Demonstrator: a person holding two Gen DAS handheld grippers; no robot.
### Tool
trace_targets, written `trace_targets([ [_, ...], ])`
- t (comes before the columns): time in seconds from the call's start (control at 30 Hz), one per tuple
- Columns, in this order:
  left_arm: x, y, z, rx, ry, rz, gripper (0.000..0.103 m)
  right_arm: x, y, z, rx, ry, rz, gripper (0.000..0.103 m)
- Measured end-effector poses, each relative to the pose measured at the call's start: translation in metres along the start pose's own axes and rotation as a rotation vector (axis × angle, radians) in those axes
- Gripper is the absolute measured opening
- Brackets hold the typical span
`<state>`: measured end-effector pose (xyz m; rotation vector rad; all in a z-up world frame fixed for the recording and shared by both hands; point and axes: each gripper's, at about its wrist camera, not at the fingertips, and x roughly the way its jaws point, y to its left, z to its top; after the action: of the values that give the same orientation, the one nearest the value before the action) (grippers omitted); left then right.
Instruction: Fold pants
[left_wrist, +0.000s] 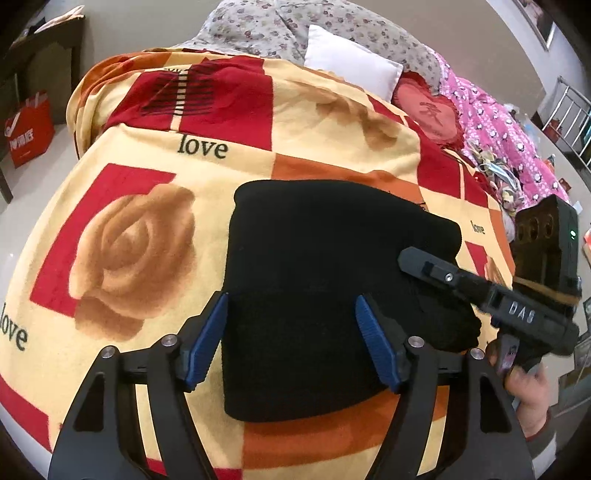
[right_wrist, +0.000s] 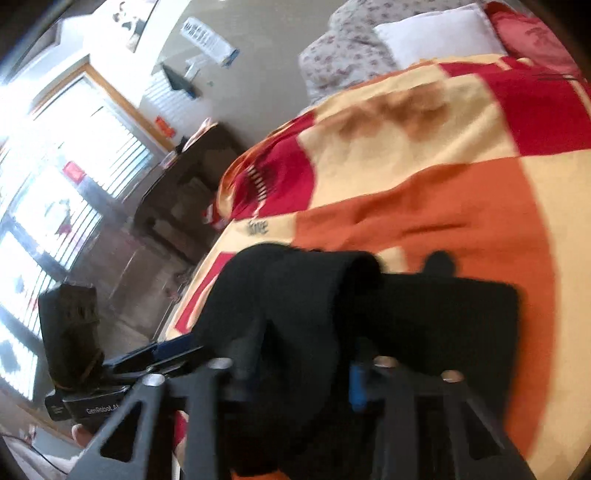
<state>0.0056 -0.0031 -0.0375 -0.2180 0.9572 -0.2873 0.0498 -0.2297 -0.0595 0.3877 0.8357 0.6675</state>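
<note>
Bedroom setting: your work surface is a bed covered by a patterned blanket (left_wrist: 332, 122) in yellow, red and orange blocks, printed with tan roses and the word "love". At the head of the bed lie a white pillow (left_wrist: 352, 72), a grey floral quilt (left_wrist: 266, 29), a red heart-shaped cushion (left_wrist: 430, 110) and a pink printed garment (left_wrist: 498, 136). A red bag (left_wrist: 31, 127) stands on the floor beside the bed.

1. Pants. The black pants (left_wrist: 332, 295) lie on the blanket as a folded, roughly rectangular bundle, directly ahead of your left gripper.

2. Left gripper (left_wrist: 291, 339). Your jaws stand wide apart, the blue pads (left_wrist: 207, 343) on either side of the near part of the bundle. Nothing is clamped between them.

3. Right gripper (left_wrist: 417, 260). In the left wrist view it reaches in from the right, its tip over the right-hand part of the bundle. In the right wrist view, which is motion-blurred, black fabric (right_wrist: 295, 314) is draped across and between the fingers (right_wrist: 356, 384). You cannot tell from either view how far the jaws are parted or whether they are clamping the fabric.

4. Your right hand (left_wrist: 528, 391) shows beneath the right gripper body.
</note>
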Motion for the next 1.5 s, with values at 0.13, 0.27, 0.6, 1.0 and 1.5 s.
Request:
trace_targets([
  [0.13,-0.006,-0.003,0.004,-0.005,0.006,-0.023,0.07,-0.024,0.001,0.005,0.007,-0.063,0.046,0.012],
  [0.27,-0.017,-0.028,0.013,0.056,-0.034,-0.056,0.07,-0.048,0.01,0.008,-0.059,-0.074,-0.008,0.011],
  [0.6,0.025,-0.083,0.017,0.193,0.009,0.045,0.07,-0.059,-0.037,0.007,-0.018,-0.034,-0.183,0.012],
  [1.0,0.033,-0.09,0.027,0.209,0.016,0.094,0.077,-0.097,-0.013,0.02,-0.047,-0.106,-0.245,0.028],
  [1.5,0.04,-0.068,0.042,0.169,-0.007,0.138,0.081,-0.059,0.007,-0.025,-0.21,0.072,-0.397,0.03],
])
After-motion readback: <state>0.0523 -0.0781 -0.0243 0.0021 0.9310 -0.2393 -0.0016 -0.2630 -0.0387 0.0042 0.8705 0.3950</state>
